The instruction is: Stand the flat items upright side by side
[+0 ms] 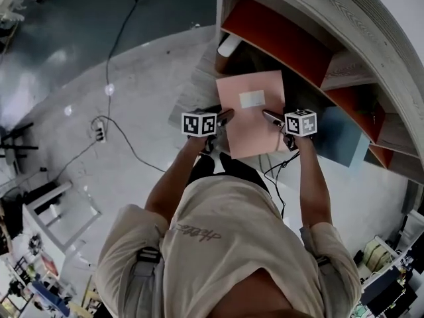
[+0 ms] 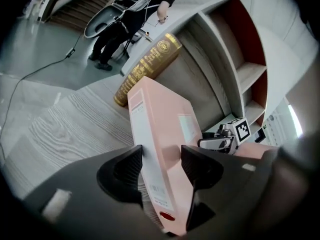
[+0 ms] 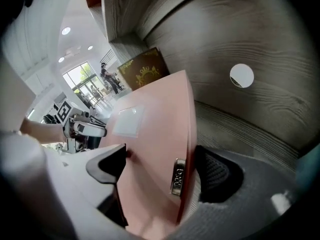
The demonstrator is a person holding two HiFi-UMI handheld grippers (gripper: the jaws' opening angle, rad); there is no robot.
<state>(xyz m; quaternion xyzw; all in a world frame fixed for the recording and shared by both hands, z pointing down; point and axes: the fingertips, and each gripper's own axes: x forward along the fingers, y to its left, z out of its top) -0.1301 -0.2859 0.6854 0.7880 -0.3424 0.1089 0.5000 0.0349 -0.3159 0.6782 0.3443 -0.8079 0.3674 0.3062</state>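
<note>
At the wooden shelf [image 2: 75,119], before the gold book [image 2: 147,66], left gripper [image 2: 161,154] and right gripper [image 3: 160,156] clamp opposite sides of the pink binder [image 1: 255,131].

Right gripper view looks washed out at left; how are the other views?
Right gripper view: windows blown out, white smear lower left, but the pink binder in the right tongs is fairly sharp. Left gripper view: even light, strong fisheye bending the shelves, black corners. Head view: glare spots on the floor, no motion blur.
</note>
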